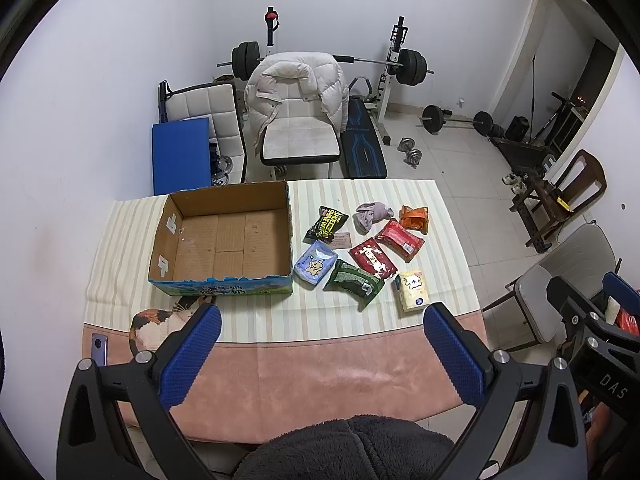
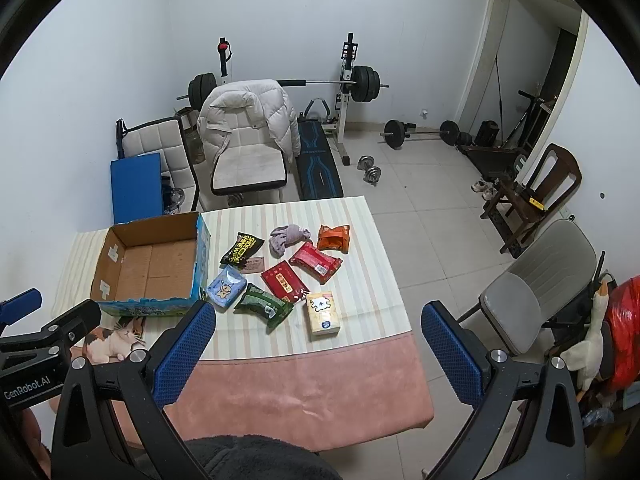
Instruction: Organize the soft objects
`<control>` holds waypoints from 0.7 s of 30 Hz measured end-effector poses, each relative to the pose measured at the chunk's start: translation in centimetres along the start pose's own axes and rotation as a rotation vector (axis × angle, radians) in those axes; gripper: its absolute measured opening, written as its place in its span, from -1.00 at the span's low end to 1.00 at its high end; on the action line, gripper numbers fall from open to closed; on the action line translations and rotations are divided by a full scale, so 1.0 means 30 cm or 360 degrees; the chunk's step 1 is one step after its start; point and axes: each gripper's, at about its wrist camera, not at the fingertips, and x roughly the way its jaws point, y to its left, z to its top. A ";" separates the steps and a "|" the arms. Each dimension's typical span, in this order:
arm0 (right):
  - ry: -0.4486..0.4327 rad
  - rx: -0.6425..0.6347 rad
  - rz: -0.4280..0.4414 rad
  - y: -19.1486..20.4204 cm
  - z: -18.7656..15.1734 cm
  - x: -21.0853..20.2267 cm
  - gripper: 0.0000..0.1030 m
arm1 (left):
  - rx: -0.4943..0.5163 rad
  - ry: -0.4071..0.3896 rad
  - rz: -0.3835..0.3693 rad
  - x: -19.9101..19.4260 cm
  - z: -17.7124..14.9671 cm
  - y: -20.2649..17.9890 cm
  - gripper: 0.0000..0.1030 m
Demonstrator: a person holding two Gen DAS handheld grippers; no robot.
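— Where are your claws right now?

— My left gripper (image 1: 322, 322) hangs released over the near pink edge of the table (image 1: 320, 384), jaws spread wide, nothing between them. My right gripper (image 2: 318, 320) is the same: jaws apart, empty, held back from the goods. Neither touches anything.

— And the soft things?

— All lying on the striped cloth, right of the cardboard box (image 1: 224, 240), which has nothing in it. Nearest me are the yellow tissue pack (image 1: 412, 292) and the green packet (image 1: 354, 282). Just beside the box's right wall lies the blue pack (image 1: 314, 266). Behind them are two red packs (image 1: 374, 260) (image 1: 400, 240), the black-and-yellow pouch (image 1: 326, 224), an orange packet (image 1: 415, 218) and a crumpled grey cloth (image 1: 372, 214) at the far side.

— So which step is this?

— The very start, I judge: nothing sorted yet, the first pick not begun.

— What does the next move ask?

— Reaching forward and down over one item. The blue pack seems handy for my left, the yellow tissue pack for my right. The packs overlap at their edges, so I should close on one alone, across its narrow side, gently, since they will squash.
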 end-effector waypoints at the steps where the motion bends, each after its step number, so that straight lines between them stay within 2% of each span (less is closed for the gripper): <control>1: 0.0001 -0.0002 -0.0002 0.001 0.000 0.000 1.00 | -0.0003 0.0006 -0.0006 0.008 -0.002 0.008 1.00; 14: 0.0013 0.0006 0.0009 0.002 -0.001 0.011 1.00 | 0.0007 0.0028 -0.0041 0.050 0.025 -0.003 1.00; 18: 0.0062 0.0030 0.0035 -0.013 0.027 0.084 1.00 | 0.0047 0.0047 0.0020 0.194 0.108 0.006 1.00; 21: 0.0145 0.0053 0.0054 -0.039 0.047 0.221 1.00 | 0.0001 0.0180 0.0001 0.362 0.167 0.027 1.00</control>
